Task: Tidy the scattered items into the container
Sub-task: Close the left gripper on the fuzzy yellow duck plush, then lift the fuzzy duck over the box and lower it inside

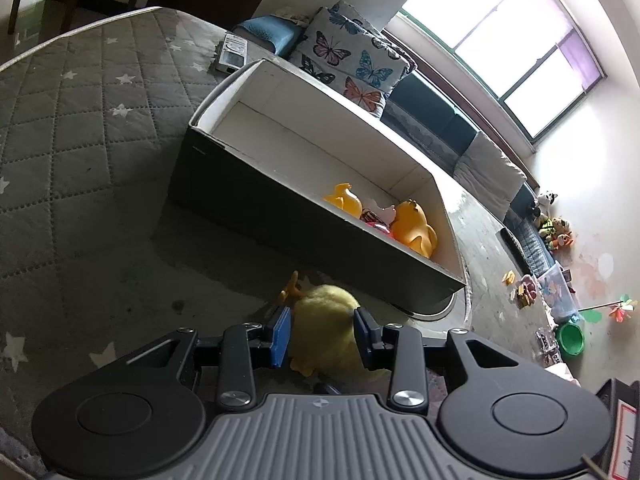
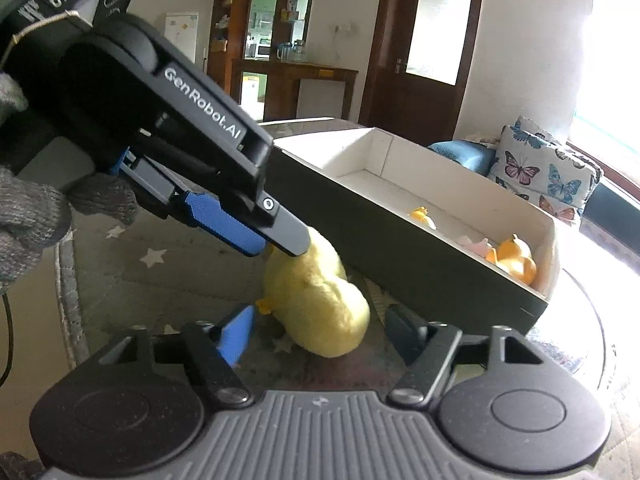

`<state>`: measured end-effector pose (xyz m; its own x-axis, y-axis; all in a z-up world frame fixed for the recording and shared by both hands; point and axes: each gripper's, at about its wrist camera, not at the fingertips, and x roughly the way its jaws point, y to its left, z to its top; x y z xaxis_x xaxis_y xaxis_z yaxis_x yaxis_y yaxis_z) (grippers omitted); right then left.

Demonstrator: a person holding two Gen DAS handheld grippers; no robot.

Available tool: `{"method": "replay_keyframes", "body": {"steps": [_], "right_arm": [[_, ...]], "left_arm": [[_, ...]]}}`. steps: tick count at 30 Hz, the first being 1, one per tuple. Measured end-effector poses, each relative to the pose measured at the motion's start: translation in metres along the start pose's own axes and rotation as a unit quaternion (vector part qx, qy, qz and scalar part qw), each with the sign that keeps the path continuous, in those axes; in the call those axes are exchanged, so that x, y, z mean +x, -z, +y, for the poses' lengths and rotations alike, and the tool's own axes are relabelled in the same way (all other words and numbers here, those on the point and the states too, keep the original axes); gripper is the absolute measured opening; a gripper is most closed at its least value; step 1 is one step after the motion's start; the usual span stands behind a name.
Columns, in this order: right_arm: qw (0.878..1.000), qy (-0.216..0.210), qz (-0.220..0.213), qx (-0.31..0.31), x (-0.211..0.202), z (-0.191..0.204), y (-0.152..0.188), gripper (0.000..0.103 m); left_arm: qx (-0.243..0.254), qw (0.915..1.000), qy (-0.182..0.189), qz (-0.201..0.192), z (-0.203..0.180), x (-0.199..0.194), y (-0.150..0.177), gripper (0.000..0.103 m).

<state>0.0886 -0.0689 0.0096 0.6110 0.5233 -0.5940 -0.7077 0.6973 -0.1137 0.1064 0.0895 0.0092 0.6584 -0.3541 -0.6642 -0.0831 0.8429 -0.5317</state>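
At the bottom centre of the left wrist view the left gripper (image 1: 322, 336) pinches the yellow plush duck (image 1: 326, 320) on the grey star-patterned mat (image 1: 80, 140), just below the white-lined box (image 1: 224, 108), while the right gripper (image 2: 320, 336) hangs spread wide nearby.

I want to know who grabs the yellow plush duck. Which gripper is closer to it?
Left. The left gripper has its blue pads either side of the duck. The right gripper hangs open just short of it, not touching.
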Motion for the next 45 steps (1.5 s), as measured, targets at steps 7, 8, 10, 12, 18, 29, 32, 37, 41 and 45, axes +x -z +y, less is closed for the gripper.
{"method": "replay_keyframes", "body": {"steps": [7,8,10,12,18,29,32,37,41,45], "right_arm": [[1.0,-0.011,0.01,0.011,0.007,0.001,-0.001,0.05],[1.0,-0.013,0.011,0.009,0.006,0.002,-0.001,0.05],[1.0,-0.014,0.011,0.004,0.003,0.005,0.001,0.05],[1.0,-0.012,0.011,0.004,0.003,0.005,0.002,0.05],[1.0,-0.002,0.013,0.014,0.005,0.005,0.002,0.042],[0.999,0.019,-0.028,0.004,-0.019,0.006,-0.012,0.041],[0.999,0.03,-0.045,0.002,-0.025,0.001,-0.024,0.041],[0.997,0.049,-0.066,0.003,-0.025,-0.009,-0.046,0.041],[0.995,0.063,-0.075,0.004,-0.015,-0.016,-0.062,0.041],[0.995,0.071,-0.075,0.006,0.001,-0.024,-0.076,0.041]], "left_arm": [[-0.007,1.0,-0.002,0.001,-0.003,0.007,-0.005,0.038],[-0.009,1.0,-0.003,0.001,-0.003,0.009,-0.005,0.039],[-0.011,0.9999,-0.006,0.001,-0.003,0.01,-0.006,0.039],[-0.013,0.9999,-0.007,0.002,-0.003,0.012,-0.005,0.038],[-0.01,0.9999,-0.008,0.004,-0.003,0.011,-0.004,0.036],[0.022,0.9994,0.008,-0.026,-0.023,-0.012,-0.014,0.035],[0.033,0.9985,0.013,-0.041,-0.032,-0.016,-0.024,0.035],[0.054,0.9965,0.019,-0.061,-0.048,-0.018,-0.044,0.035],[0.063,0.9952,0.019,-0.072,-0.055,-0.012,-0.062,0.035],[0.066,0.9948,0.016,-0.075,-0.057,-0.001,-0.079,0.035]]}}
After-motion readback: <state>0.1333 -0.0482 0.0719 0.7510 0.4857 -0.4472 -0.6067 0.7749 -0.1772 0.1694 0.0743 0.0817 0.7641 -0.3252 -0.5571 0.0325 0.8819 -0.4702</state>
